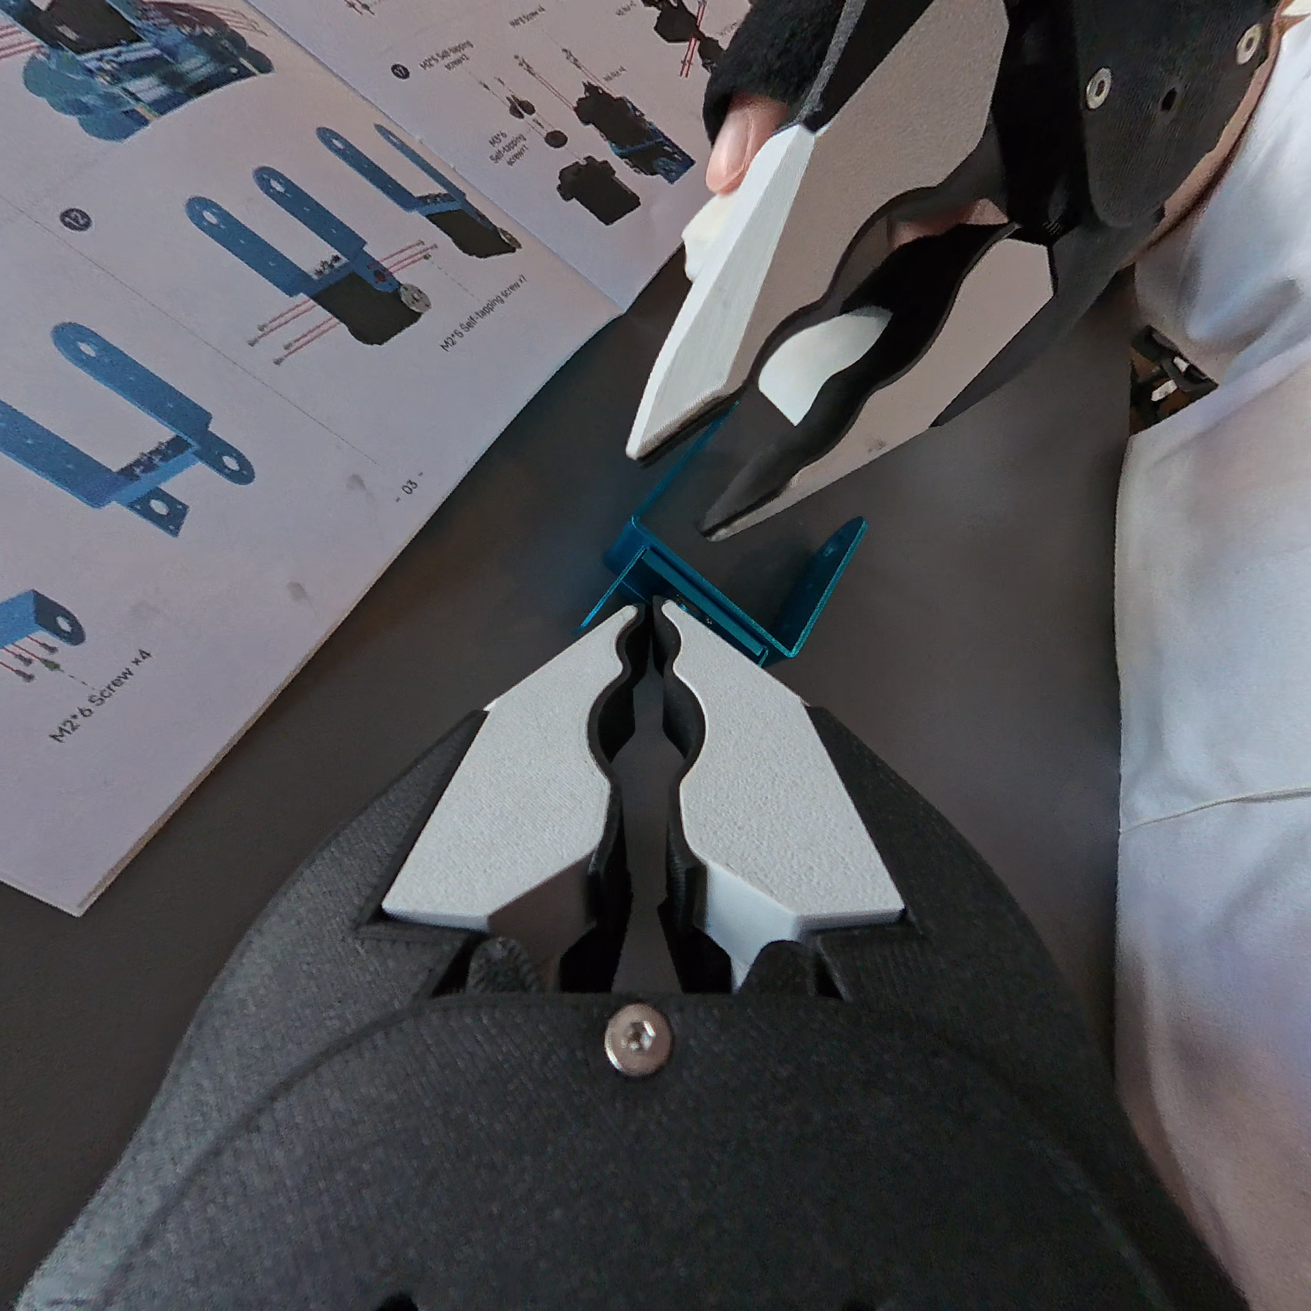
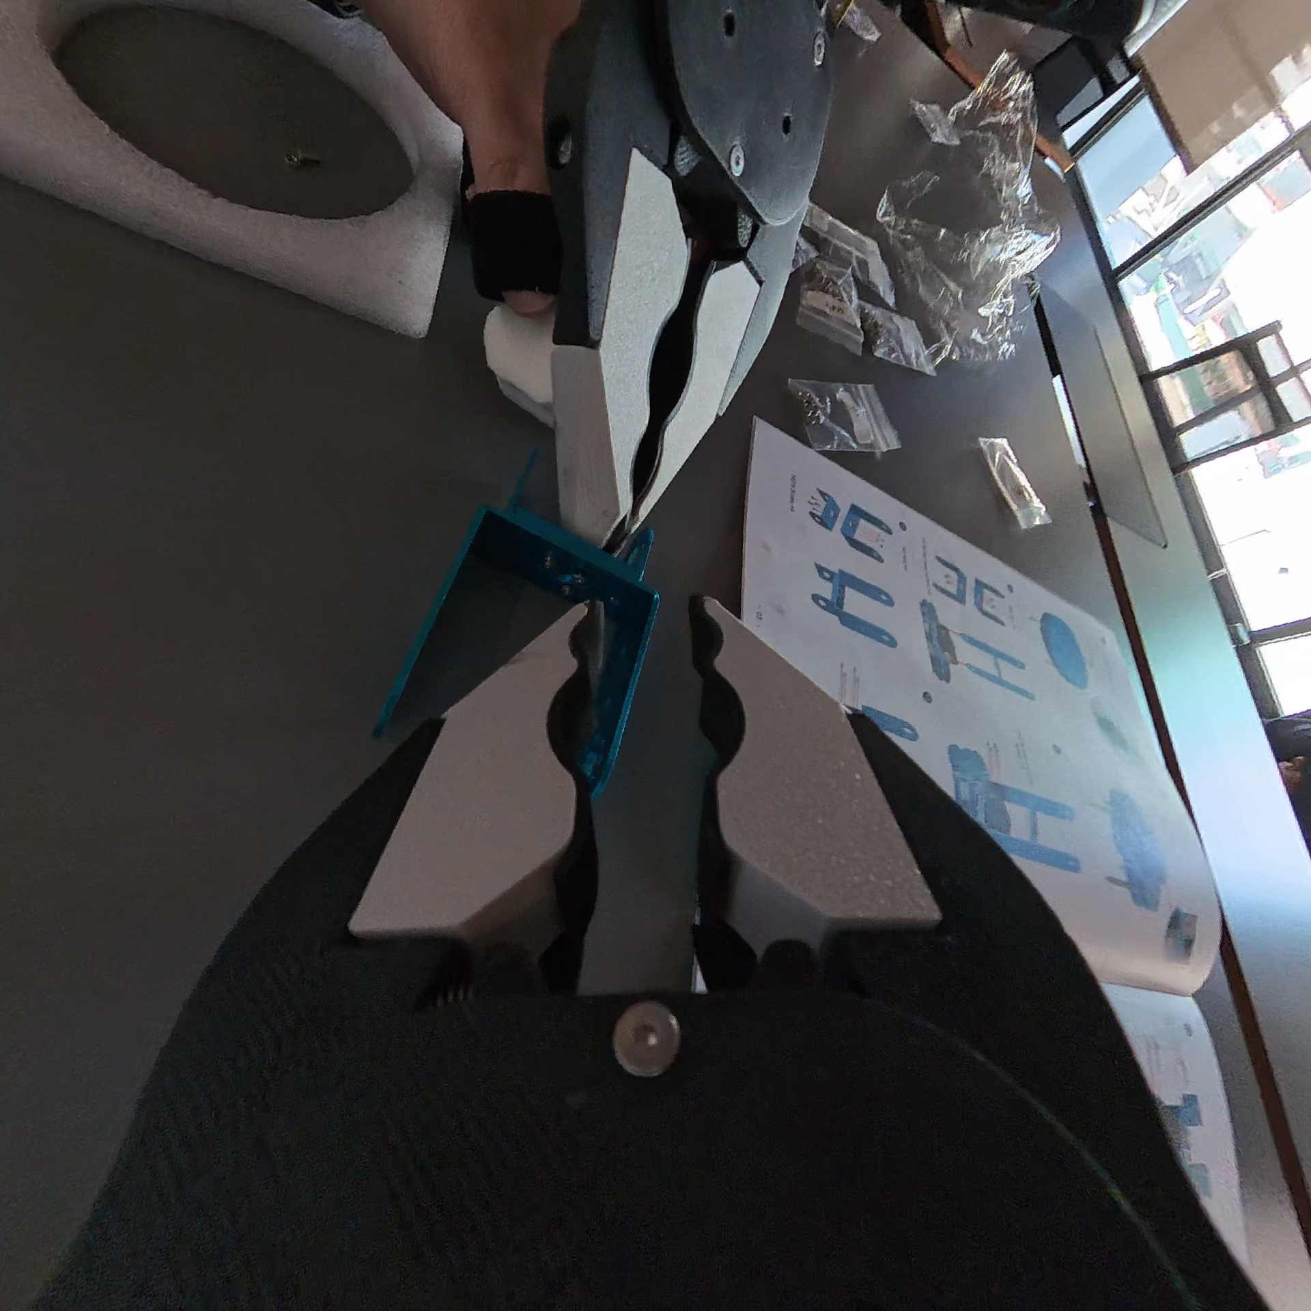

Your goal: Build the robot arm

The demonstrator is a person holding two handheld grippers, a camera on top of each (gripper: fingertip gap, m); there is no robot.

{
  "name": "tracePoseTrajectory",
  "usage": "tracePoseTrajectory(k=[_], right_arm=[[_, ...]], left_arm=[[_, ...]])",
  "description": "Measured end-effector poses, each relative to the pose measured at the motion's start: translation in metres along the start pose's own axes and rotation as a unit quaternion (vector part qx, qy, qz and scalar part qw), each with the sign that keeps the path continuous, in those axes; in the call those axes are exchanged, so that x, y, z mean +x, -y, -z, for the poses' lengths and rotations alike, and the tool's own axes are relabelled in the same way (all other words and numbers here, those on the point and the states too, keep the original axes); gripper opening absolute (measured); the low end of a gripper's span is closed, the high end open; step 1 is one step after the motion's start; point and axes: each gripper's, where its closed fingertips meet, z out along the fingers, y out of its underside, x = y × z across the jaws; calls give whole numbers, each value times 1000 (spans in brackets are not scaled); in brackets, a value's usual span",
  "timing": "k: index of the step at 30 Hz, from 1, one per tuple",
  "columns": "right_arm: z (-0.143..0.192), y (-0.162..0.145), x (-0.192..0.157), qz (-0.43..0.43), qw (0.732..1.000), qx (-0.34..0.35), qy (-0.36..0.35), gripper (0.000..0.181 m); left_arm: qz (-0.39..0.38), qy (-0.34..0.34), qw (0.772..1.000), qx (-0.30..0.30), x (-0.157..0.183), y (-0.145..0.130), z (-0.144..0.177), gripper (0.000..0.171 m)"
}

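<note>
A blue metal U-shaped bracket [image 1: 716,603] stands on the dark table. My left gripper [image 1: 649,610] is shut on a small tab at the bracket's base; in the right wrist view it [image 2: 624,532] comes down from the top onto the bracket [image 2: 567,560]. My right gripper [image 2: 638,606] is open, with one upright arm of the bracket between its fingers, close to the left finger. In the left wrist view the right gripper [image 1: 674,489] reaches in from the upper right, its fingers on either side of that arm.
An open instruction booklet [image 1: 248,426] lies beside the bracket, also seen in the right wrist view [image 2: 958,709]. Small clear bags of parts [image 2: 844,418] and crumpled wrap [image 2: 972,213] lie beyond it. A white foam block [image 2: 418,284] sits at the upper left. A person's white garment [image 1: 1220,638] borders the table. My two grippers' fingertips are within a few centimetres of each other. My left tips are roughly 10 centimeters from the white foam block [image 2: 418,284].
</note>
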Motion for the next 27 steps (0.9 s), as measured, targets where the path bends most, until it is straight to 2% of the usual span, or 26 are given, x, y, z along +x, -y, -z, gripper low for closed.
tracePoseTrajectory(k=[15, 27], right_arm=[[-6, -4, -11, -57, 997, -6, 47, 25], [-8, -1, -12, -76, 996, 4, 54, 25]], left_arm=[[6, -2, 1000, 1, 0, 1, -1, 0], [2, 1, 1000, 0, 1, 1, -2, 0]])
